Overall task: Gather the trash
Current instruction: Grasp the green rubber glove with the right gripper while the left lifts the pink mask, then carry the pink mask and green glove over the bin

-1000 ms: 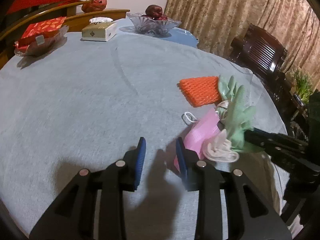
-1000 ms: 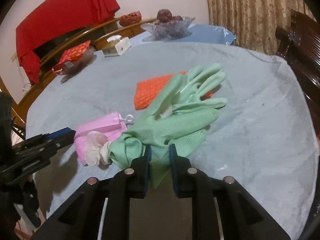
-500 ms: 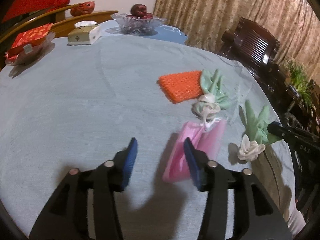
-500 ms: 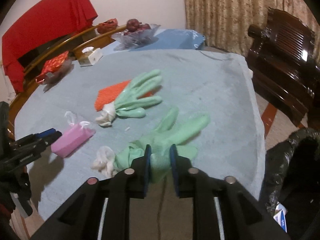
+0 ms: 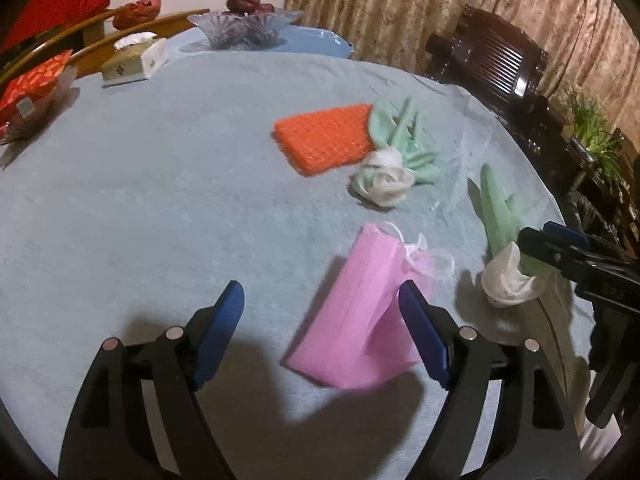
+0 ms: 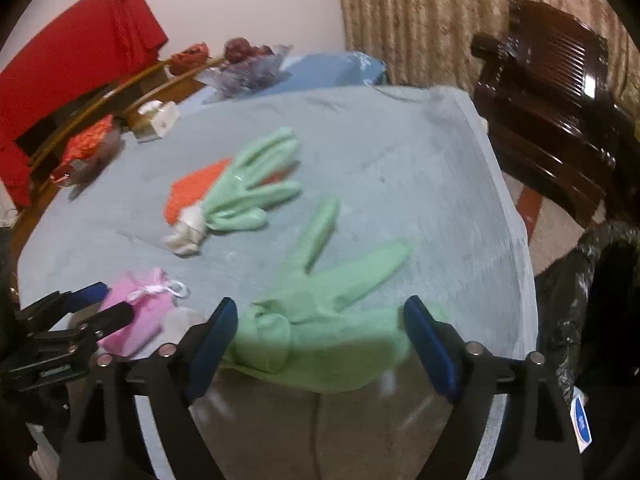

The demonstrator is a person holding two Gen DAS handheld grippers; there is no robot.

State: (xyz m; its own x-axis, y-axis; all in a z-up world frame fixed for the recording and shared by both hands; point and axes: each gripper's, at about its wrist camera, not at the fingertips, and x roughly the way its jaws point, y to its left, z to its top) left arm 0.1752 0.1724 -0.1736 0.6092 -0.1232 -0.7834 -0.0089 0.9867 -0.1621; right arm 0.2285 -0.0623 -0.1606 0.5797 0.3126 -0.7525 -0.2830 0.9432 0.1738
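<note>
A pink pack [image 5: 360, 304] lies on the grey tablecloth between the open fingers of my left gripper [image 5: 320, 320]; it also shows in the right wrist view [image 6: 136, 320]. My right gripper [image 6: 320, 332] is open at the table's edge, with a green rubber glove [image 6: 320, 320] lying loose between its fingers; the glove also shows in the left wrist view [image 5: 500, 216]. A second green glove [image 5: 400, 140] with a white cuff lies beside an orange mesh pad [image 5: 328, 140] in mid-table.
A tissue box [image 5: 136, 60], a glass fruit bowl [image 5: 244, 28] and red packets [image 5: 32, 84] stand at the far side. A dark wooden chair [image 6: 560, 100] and a black trash bag [image 6: 592, 292] are to the right of the table.
My right gripper pulled one green glove toward the table's edge, then opened and let it go. My left gripper opened wide and moved forward around the pink pack.
</note>
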